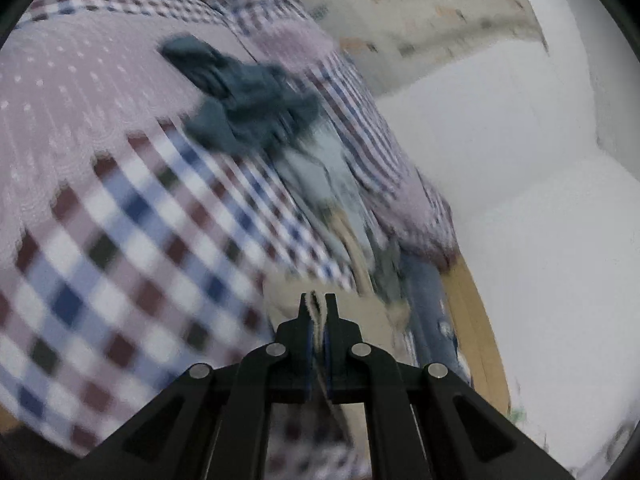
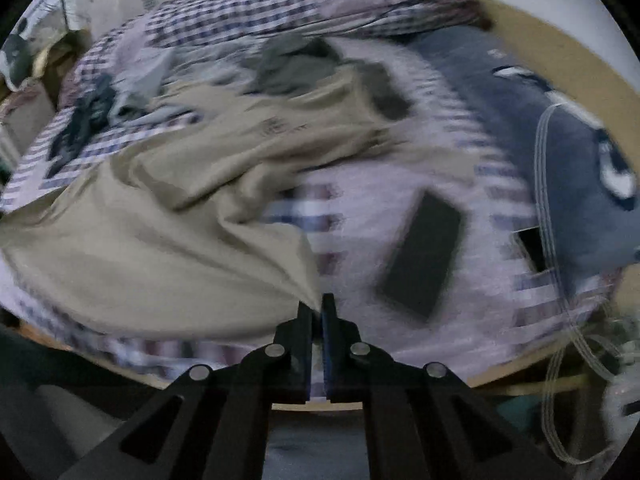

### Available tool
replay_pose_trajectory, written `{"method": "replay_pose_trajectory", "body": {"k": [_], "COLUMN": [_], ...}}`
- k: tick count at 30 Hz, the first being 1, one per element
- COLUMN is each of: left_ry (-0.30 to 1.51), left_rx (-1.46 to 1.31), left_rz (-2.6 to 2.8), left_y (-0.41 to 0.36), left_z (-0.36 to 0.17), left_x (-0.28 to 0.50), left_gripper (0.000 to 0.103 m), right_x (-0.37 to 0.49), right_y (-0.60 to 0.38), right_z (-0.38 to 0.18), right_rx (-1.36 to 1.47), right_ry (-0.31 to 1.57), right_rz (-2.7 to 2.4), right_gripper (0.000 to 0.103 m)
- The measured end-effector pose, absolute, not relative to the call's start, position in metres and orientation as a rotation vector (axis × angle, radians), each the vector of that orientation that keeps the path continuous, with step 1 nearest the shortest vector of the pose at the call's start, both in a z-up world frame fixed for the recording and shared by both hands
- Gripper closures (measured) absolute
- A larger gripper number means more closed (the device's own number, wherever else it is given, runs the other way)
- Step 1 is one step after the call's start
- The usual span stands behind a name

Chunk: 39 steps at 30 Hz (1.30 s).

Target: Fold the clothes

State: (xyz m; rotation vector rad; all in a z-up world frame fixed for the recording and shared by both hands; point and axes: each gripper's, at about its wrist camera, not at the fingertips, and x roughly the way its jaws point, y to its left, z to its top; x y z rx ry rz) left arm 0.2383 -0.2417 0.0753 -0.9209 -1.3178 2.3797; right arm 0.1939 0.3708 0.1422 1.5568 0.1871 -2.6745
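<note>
While both tools [image 1: 318, 302] [image 2: 318, 304] pinch the beige garment [image 2: 160, 256], a phone [image 2: 424, 256] lies beside it.

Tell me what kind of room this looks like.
Most likely a bedroom: a checked bedspread covers a bed, clothes such as a beige garment lie across it, and a blue pillow sits at one end.

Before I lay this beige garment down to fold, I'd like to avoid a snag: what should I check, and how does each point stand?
1. Left gripper pinching the beige garment's edge: ok.
2. Right gripper pinching the beige garment: ok.
3. Garment pulled flat between grippers: not ok, it is creased and sagging.
4. Bedspread free for laying down: not ok, a dark phone lies there.
5. Other clothes apart from the garment: not ok, a grey-green garment lies against it.
6. White cable clear: cannot tell.
</note>
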Motion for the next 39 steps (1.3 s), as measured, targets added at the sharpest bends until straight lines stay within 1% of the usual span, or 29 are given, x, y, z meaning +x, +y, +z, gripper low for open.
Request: {"method": "replay_pose_trajectory", "body": {"k": [5, 8, 11, 14, 15, 16, 17, 18, 19, 20, 21, 22, 25, 28, 32, 39], "left_ry": [-1.095, -0.989, -0.939, -0.938, -0.940, -0.944, -0.953, -0.962, -0.976, -0.995, -1.013, -1.028, -1.063, -1.047, -0.991, -0.922], "left_rx": [-1.105, -1.248, -1.355, -1.436, -1.459, -1.477, -1.475, -1.452, -1.415, -1.371, -1.329, -1.293, -1.199, -1.150, -1.135, -1.046], "left_rz": [2.315, 2.314, 2.324, 2.340, 2.349, 2.356, 2.364, 2.377, 2.387, 2.396, 2.404, 2.408, 2.395, 2.388, 2.401, 2.409], "left_y": [-0.175, -0.151, -0.145, -0.145, -0.145, -0.146, -0.148, -0.150, -0.153, -0.156, -0.160, -0.163, -0.170, -0.167, -0.155, -0.126], "left_z": [0.067, 0.055, 0.047, 0.040, 0.037, 0.036, 0.037, 0.040, 0.044, 0.049, 0.054, 0.058, 0.068, 0.080, 0.098, 0.133], "left_x": [0.269, 0.277, 0.276, 0.282, 0.285, 0.287, 0.289, 0.291, 0.295, 0.298, 0.300, 0.302, 0.302, 0.291, 0.262, 0.189], "left_gripper": [0.101, 0.101, 0.100, 0.100, 0.099, 0.096, 0.091, 0.077, 0.068, 0.052, 0.041, 0.036, 0.030, 0.029, 0.028, 0.028], "right_x": [0.179, 0.173, 0.174, 0.181, 0.183, 0.185, 0.187, 0.189, 0.190, 0.192, 0.192, 0.193, 0.191, 0.184, 0.158, 0.079], "right_y": [0.420, 0.427, 0.420, 0.409, 0.407, 0.405, 0.404, 0.404, 0.403, 0.403, 0.402, 0.402, 0.393, 0.374, 0.339, 0.301], "right_z": [0.151, 0.132, 0.114, 0.108, 0.110, 0.113, 0.116, 0.121, 0.125, 0.130, 0.136, 0.142, 0.165, 0.183, 0.189, 0.160], "right_rx": [1.666, 1.778, 1.860, 1.875, 1.870, 1.856, 1.840, 1.811, 1.781, 1.751, 1.712, 1.670, 1.458, 1.179, 0.923, 0.758], "right_ry": [0.264, 0.268, 0.328, 0.367, 0.378, 0.389, 0.397, 0.381, 0.365, 0.347, 0.316, 0.283, 0.127, -0.046, -0.199, -0.387], "right_rz": [-2.751, -2.692, -2.643, -2.660, -2.680, -2.713, -2.745, -2.771, -2.797, -2.822, -2.845, -2.870, -2.947, -2.955, -2.916, -2.781], "right_gripper": [0.101, 0.100, 0.097, 0.090, 0.077, 0.060, 0.053, 0.050, 0.049, 0.048, 0.046, 0.042, 0.034, 0.027, 0.023, 0.022]}}
